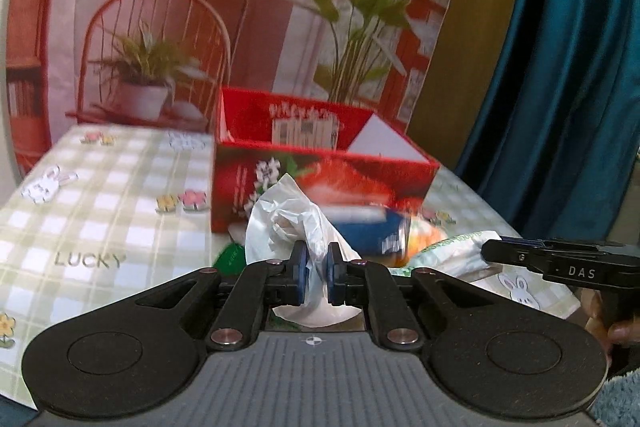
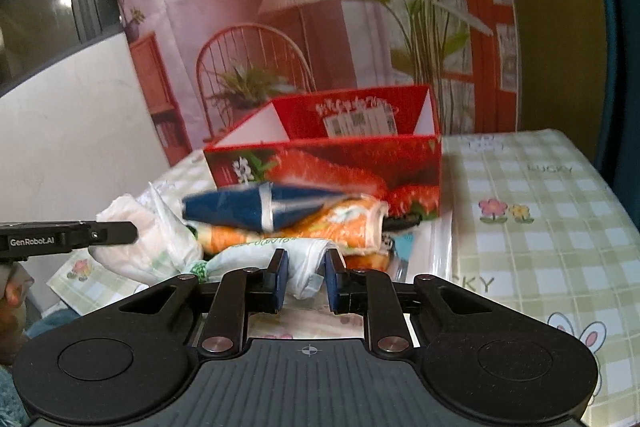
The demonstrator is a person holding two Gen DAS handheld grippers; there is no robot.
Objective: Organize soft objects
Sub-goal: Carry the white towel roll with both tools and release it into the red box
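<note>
On the checked tablecloth [image 1: 100, 195], the left gripper [image 1: 318, 267] is clamped on a crumpled white plastic bag [image 1: 288, 223], lifted in front of the red strawberry box [image 1: 320, 183] (open-topped). Just right lie a blue packet [image 2: 256, 211] atop an orange-printed packet [image 2: 304, 231]. The right gripper [image 2: 306, 277] pinches the end of a white, green-printed bag [image 2: 260, 255] near that pile.

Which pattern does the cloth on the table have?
The tablecloth has green-and-white checks with small flowers and rabbits; the right wrist view shows it best.
</note>
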